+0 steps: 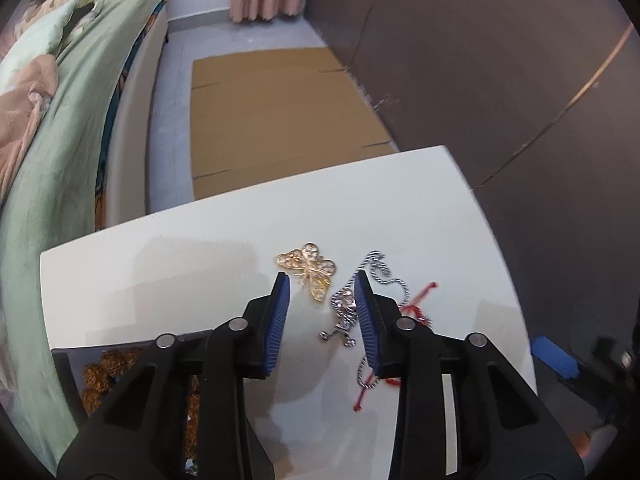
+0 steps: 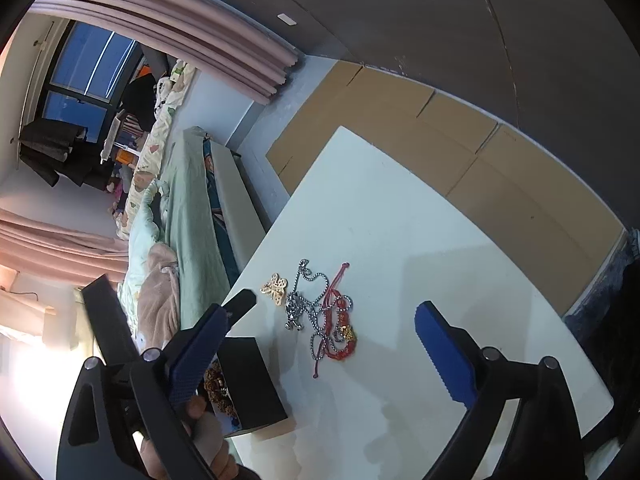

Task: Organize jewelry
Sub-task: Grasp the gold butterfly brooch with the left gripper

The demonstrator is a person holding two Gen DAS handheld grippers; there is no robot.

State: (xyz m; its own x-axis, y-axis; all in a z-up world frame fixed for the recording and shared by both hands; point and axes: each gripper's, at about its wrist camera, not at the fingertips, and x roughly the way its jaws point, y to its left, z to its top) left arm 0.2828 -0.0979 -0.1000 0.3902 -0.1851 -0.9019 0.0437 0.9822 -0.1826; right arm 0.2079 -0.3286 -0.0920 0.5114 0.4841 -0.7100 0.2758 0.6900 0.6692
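Note:
A gold butterfly brooch (image 1: 310, 270) lies on the white table (image 1: 180, 272), next to a silver pendant (image 1: 345, 314) on a silver chain (image 1: 386, 274) tangled with a red cord bracelet (image 1: 418, 300). My left gripper (image 1: 322, 284) is open just above them, with the pendant between its blue pads. In the right wrist view the brooch (image 2: 275, 289), the chain (image 2: 316, 316) and the red bracelet (image 2: 340, 336) lie ahead. My right gripper (image 2: 334, 316) is wide open and empty above the table. A black jewelry box (image 2: 248, 384) holds brown beads.
The black box (image 1: 120, 368) sits at the table's near left corner. A bed with green bedding (image 1: 68, 140) runs along the left. Flattened cardboard (image 1: 276, 116) lies on the floor beyond the table. A dark wall (image 1: 500, 80) stands on the right.

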